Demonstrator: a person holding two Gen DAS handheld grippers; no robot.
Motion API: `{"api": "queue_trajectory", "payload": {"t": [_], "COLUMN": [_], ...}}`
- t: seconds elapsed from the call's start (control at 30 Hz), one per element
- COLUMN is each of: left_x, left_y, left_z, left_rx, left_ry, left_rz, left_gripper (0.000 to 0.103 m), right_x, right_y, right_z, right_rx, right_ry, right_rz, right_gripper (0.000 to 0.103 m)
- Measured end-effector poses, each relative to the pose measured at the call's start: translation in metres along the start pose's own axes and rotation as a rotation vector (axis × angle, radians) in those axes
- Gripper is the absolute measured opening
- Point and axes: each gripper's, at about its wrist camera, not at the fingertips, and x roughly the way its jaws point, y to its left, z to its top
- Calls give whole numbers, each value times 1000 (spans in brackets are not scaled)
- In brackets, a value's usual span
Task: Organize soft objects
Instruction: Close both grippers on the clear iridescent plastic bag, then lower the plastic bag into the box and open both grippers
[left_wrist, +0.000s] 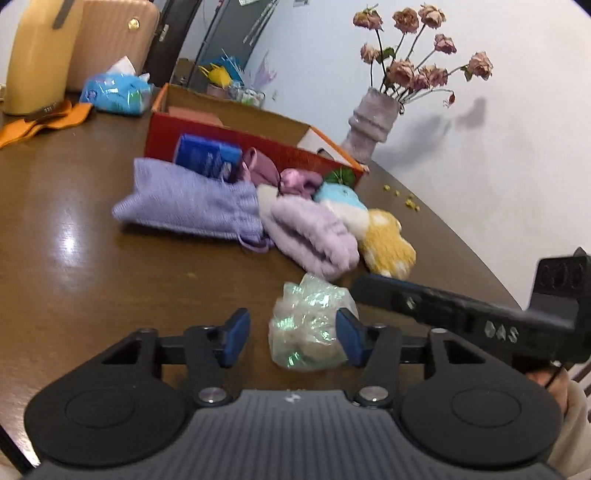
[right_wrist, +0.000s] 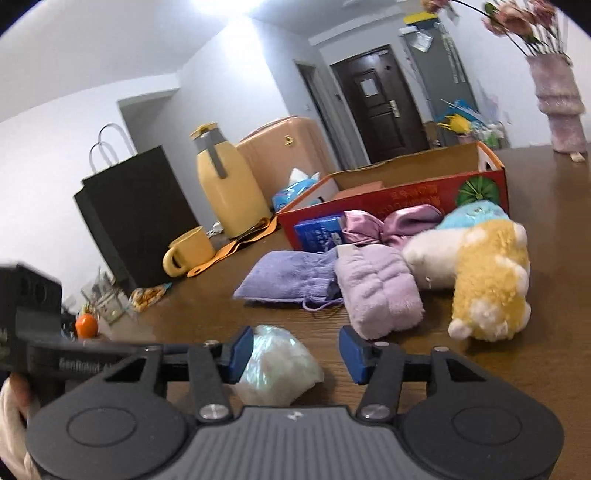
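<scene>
Soft things lie on the brown table (left_wrist: 74, 229) in front of an open red cardboard box (left_wrist: 229, 136): a lilac knit pouch (left_wrist: 188, 206), a fluffy lilac cloth (left_wrist: 314, 236), a pink satin bow (left_wrist: 295, 181), and a yellow, white and blue plush toy (left_wrist: 384, 240). A crinkly iridescent wrapped bundle (left_wrist: 310, 328) lies nearest. My left gripper (left_wrist: 291, 339) is open, its right pad beside the bundle. My right gripper (right_wrist: 295, 354) is open, the bundle (right_wrist: 277, 365) by its left pad. The plush (right_wrist: 487, 280), cloth (right_wrist: 380, 291) and pouch (right_wrist: 288, 277) lie ahead.
A blue tissue pack (left_wrist: 207, 157) leans on the box. A vase of dried roses (left_wrist: 373, 118) stands behind it. A yellow flask (right_wrist: 229, 192), yellow mug (right_wrist: 190, 251), black paper bag (right_wrist: 136, 210) and orange (right_wrist: 86, 325) are at the left. The right gripper's body (left_wrist: 480, 317) reaches in.
</scene>
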Motion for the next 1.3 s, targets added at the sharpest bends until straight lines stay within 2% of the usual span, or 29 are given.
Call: {"api": "queue_trajectory", "payload": {"t": [0.07, 0.17, 0.23, 0.37, 0.53, 0.57, 0.6, 0.67, 0.77, 0.93, 1.1, 1.2, 1.3], "left_x": [2, -6, -13, -23, -5, 1, 6, 13, 20, 20, 5, 2, 7], "left_y": [2, 9, 16, 17, 10, 10, 10, 12, 14, 16, 9, 4, -5], "left_z": [-1, 1, 5, 7, 8, 9, 11, 14, 14, 16, 25, 42, 78], "left_rx": [-1, -10, -29, -59, -41, -43, -48, -54, -54, -54, -15, 19, 74], "left_ry": [3, -39, -59, -83, -70, -61, -50, -24, -15, -23, -81, -115, -147], "left_rz": [63, 165, 185, 102, 31, 24, 13, -38, -56, -70, -100, -109, -108], "left_gripper": [46, 46, 47, 48, 47, 42, 30, 15, 9, 5, 4, 3, 3], "right_x": [6, 12, 11, 5, 16, 18, 20, 23, 26, 26, 15, 13, 16], "right_y": [1, 11, 19, 23, 13, 9, 6, 0, -4, -1, 5, 8, 5], "right_z": [-4, -10, -12, -7, -12, -12, -13, -13, -12, -8, 7, 25, 60], "right_rx": [19, -6, -31, -41, 23, 52, 71, 114, 132, 117, 84, 48, 10], "right_ry": [20, 47, 47, 6, 40, 40, 43, 44, 41, 40, -3, -25, -49], "right_rz": [-3, 7, 17, 8, 5, 0, 1, 19, 31, 47, 63, 68, 68], "right_gripper": [48, 43, 43, 44, 43, 41, 38, 29, 21, 16, 16, 15, 15]}}
